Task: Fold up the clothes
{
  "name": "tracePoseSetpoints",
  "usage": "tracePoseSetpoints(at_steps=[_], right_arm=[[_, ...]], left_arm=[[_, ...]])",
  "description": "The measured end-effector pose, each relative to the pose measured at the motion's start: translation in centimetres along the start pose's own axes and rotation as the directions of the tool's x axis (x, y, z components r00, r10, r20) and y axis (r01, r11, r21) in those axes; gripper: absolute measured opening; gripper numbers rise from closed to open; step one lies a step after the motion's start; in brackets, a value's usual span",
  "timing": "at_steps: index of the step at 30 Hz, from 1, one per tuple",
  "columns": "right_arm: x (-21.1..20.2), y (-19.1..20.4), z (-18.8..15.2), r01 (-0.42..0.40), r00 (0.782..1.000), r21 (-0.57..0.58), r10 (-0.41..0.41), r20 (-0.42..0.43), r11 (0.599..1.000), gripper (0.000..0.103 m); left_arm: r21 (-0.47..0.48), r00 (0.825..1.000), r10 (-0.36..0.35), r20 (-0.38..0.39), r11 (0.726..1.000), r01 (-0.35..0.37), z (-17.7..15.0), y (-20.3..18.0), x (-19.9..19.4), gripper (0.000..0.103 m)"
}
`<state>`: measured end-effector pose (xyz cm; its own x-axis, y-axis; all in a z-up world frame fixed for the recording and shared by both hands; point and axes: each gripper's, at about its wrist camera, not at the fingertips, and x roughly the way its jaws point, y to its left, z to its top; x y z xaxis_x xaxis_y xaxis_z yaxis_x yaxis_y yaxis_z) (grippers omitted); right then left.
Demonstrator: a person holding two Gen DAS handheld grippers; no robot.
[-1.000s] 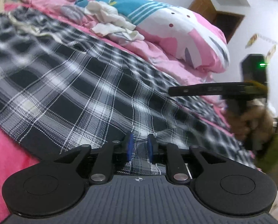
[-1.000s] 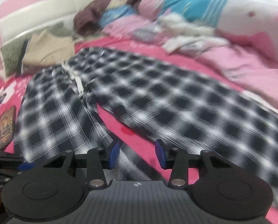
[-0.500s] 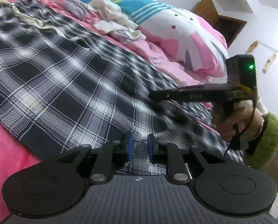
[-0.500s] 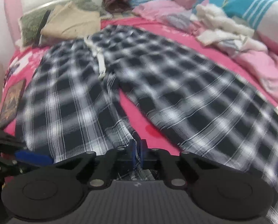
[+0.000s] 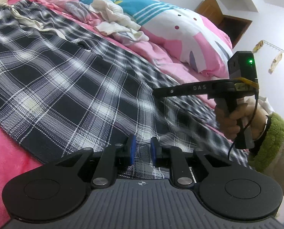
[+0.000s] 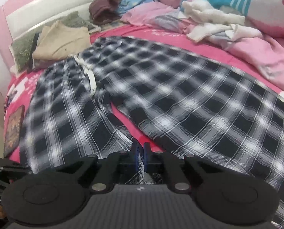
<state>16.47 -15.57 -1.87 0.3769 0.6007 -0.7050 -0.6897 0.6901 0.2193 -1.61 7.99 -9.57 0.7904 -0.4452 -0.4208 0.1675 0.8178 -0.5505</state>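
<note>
Lying spread flat across the pink bed (image 6: 155,33), the plaid trousers (image 6: 161,87) run lengthways from a waistband with a white drawstring (image 6: 89,76) up toward the headboard (image 6: 46,5) down to two leg ends at the near edge, so each leg's long axis points almost straight away from the claw that sits at its hem. The two legs splay apart, with a wedge of pink bed showing between them. The right gripper (image 6: 140,157) sits at the inner corner of the trousers' left-hand leg as its own camera sees it, its blue pads drawn nearly together with plaid cloth passing up between them: it looks clamped on that hem. The left gripper (image 5: 142,149) hovers low over the hem of a leg that fills its view, its pads standing a narrow gap apart with cloth lying below them rather than clearly pinched, so I judge it not gripping. In the left view the right gripper's body and the hand (image 5: 235,122) holding it show to the right, just beside the same near edge. Since both claws are at the hem end and the waistband is well away, any fold would seem to carry cloth along the leg axis or across the wedge.
</note>
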Motion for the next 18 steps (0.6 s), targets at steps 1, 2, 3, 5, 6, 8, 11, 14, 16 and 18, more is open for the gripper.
tracePoseSetpoints(at_steps=[1,2,3,5,6,8,11,14,16,18], right_arm=[[-0.1,-0.1,0.0,-0.003,1.0,0.008,0.003,0.003,1.0,0.008],[-0.2,-0.2,0.0,-0.006,1.0,0.015,0.006,0.005,1.0,0.008],[-0.3,-0.3,0.1,-0.01,1.0,0.023,0.01,0.008,1.0,0.008],[-0.5,-0.5,0.1,-0.016,1.0,0.038,0.016,0.013,0.999,0.008],[-0.7,-0.6,0.1,-0.02,1.0,0.046,0.019,0.016,0.999,0.008],[-0.9,-0.7,0.2,-0.026,0.999,0.061,0.025,0.022,0.998,0.008],[-0.2,-1.2,0.4,0.029,1.0,0.08,-0.03,0.008,0.996,0.008],[1.1,-0.6,0.2,0.038,0.999,0.054,-0.036,-0.033,0.998,0.008],[1.8,0.6,-0.1,0.03,0.998,0.002,-0.03,-0.052,1.0,0.008],[1.9,2.0,-0.6,0.032,0.998,-0.056,-0.035,-0.053,0.998,0.008]], left_arm=[[0.001,1.0,0.001,0.0,1.0,-0.001,0.0,0.0,0.0,0.017],[0.002,1.0,0.0,0.0,1.0,0.0,0.0,0.0,0.0,0.017],[0.002,1.0,0.0,0.0,1.0,0.0,0.0,-0.1,-0.1,0.017],[0.0,1.0,-0.001,0.0,1.0,0.001,0.0,0.0,-0.1,0.017],[-0.001,1.0,-0.001,0.0,1.0,0.001,0.0,0.0,-0.1,0.017],[-0.003,1.0,-0.001,0.0,1.0,0.001,0.0,0.0,-0.1,0.017],[-0.004,1.0,-0.001,-0.001,1.0,0.001,0.0,0.0,-0.2,0.017],[-0.005,1.0,-0.002,-0.001,1.0,0.001,0.0,0.0,-0.2,0.017],[-0.006,1.0,-0.002,-0.001,1.0,0.002,0.0,0.0,-0.2,0.017],[-0.007,1.0,-0.002,-0.001,1.0,0.002,0.0,0.0,-0.3,0.017]])
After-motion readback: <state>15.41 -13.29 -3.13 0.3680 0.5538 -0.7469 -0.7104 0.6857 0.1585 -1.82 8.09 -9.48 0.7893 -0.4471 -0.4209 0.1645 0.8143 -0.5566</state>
